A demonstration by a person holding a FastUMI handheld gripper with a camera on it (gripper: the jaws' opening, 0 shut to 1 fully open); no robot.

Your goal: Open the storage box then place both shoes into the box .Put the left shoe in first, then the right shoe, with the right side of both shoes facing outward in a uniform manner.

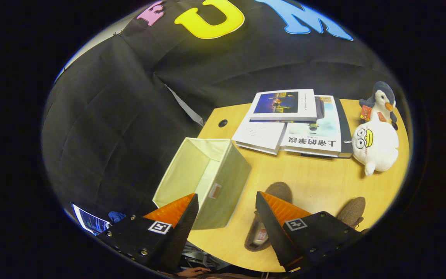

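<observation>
- Your table (316,182) is a light wooden top that carries everything, with a small round hole (223,123) near its far left corner.
- The storage box (223,182) stands on the table's left edge, just ahead of your left finger; it is a pale fabric box, its top is open, and the inside looks bare as far as you can see into it.
- A stack of books (290,122) lies beyond the box toward the far side of the table, three or so overlapping, the top one with a dark blue cover.
- A white plush toy (376,149) lies to the right of the books, and a grey and white penguin toy (381,100) sits just behind it, touching it.
- Your gripper (227,205) hangs above the near edge of the table with its fingers spread wide apart, pressing on nothing.
- One brown shoe (273,195) lies on the table just right of the box, partly hidden behind your right finger; its opening faces you.
- The other shoe (352,211) lies further right, well apart from the first, and you see only its toe past the gripper body, so its facing is hard to tell.
</observation>
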